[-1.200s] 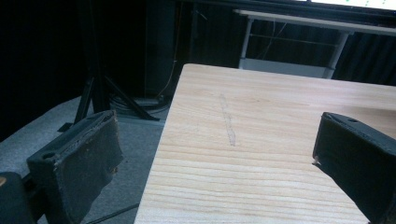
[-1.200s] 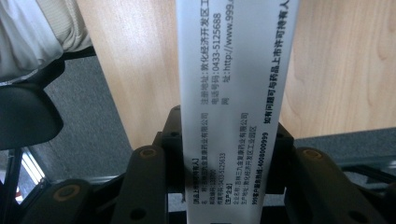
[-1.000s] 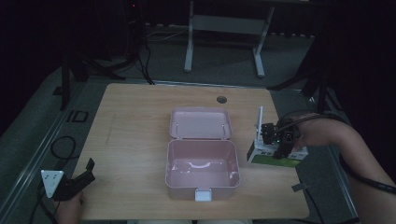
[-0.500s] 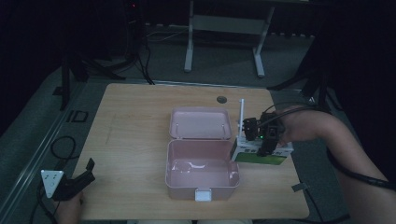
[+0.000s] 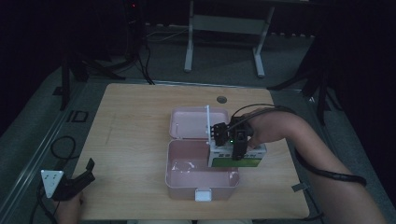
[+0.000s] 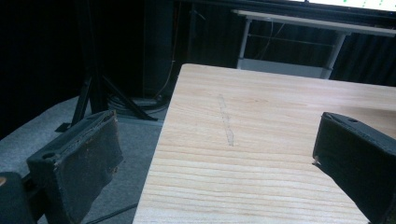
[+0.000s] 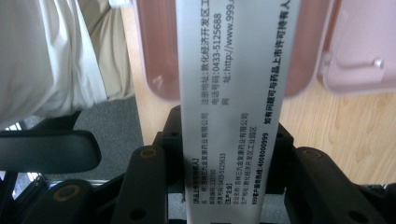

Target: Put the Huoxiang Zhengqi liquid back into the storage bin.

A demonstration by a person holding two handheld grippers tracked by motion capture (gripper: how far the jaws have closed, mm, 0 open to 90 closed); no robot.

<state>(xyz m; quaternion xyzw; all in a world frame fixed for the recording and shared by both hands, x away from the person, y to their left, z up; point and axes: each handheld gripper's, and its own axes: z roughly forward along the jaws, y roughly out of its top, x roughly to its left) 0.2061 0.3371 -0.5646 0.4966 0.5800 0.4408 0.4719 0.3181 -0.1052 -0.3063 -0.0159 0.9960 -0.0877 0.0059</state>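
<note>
Clamping medicine box [image 5: 236, 156] | right gripper [image 5: 229, 140] hides its top | print cropped

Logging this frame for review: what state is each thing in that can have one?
Pink box: open, lid laid back flat on the table.
Medicine carton: held above the pink box's right edge, not set down.
Right gripper: shut on the medicine carton.
Left gripper: open, nothing between its jaws, at the table's near left corner.

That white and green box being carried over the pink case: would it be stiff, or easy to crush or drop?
The white and green box looks like thin printed cardboard, so probably light and crushable. The right hand-held gripper clamps its flat sides, which likely hold steady. Its boxy shape shouldn't roll.
</note>
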